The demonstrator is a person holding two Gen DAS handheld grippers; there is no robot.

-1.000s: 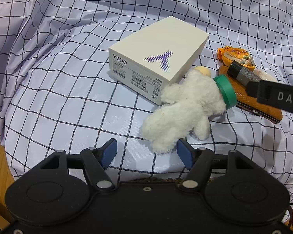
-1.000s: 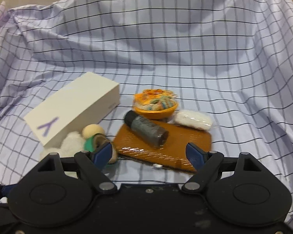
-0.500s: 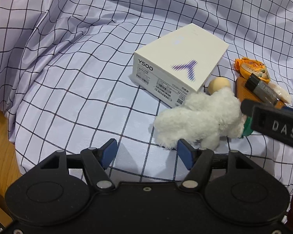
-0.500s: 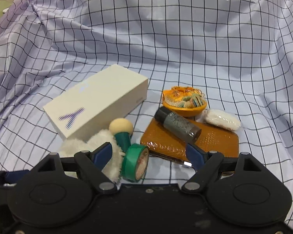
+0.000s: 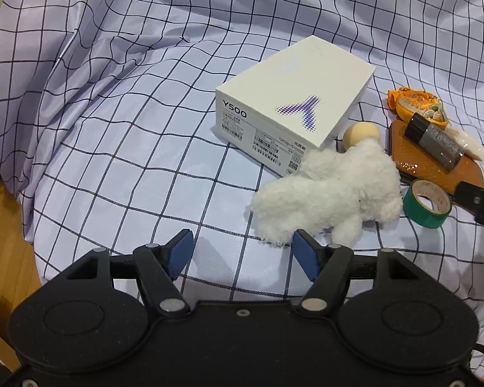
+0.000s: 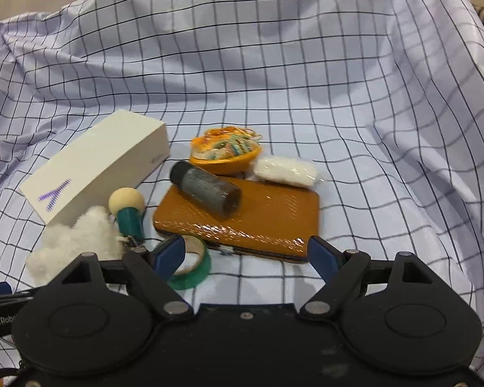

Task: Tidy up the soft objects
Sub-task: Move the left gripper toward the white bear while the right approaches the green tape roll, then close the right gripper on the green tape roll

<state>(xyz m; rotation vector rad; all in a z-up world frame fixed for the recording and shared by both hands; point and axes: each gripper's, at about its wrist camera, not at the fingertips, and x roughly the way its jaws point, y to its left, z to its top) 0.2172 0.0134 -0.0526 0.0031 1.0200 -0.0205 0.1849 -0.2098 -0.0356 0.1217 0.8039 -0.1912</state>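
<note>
Left wrist view: left gripper (image 5: 242,253) released, jaws apart over bare checked cloth (image 5: 129,135), nothing between them.
Plush toy: white plush toy (image 5: 332,190) at 1 o'clock from the jaws, its nearest paw just beside the right-hand pad, its far side against the Y500 phone box (image 5: 293,113).
Neighbours: green tape roll (image 5: 427,204) at 3 o'clock of the toy, just beside it; orange wallet (image 5: 416,164) beyond, with a dark cylinder (image 5: 435,142) lying on it.
Right wrist view: right gripper (image 6: 247,254) released, holding nothing; its left-hand pad hangs in front of the tape roll (image 6: 190,264).
Soft things: plush (image 6: 77,242) at 9 o'clock; wrapped white pad (image 6: 285,167) at 1 o'clock, beside the orange bowl (image 6: 226,153).
Risk, left: a grip on only the paw would likely slip off the fluff.
Risk, right: reaching forward could nudge the cylinder (image 6: 206,190), which looks free to roll off the wallet (image 6: 267,219), or knock the sponge-tipped green applicator (image 6: 129,213).
</note>
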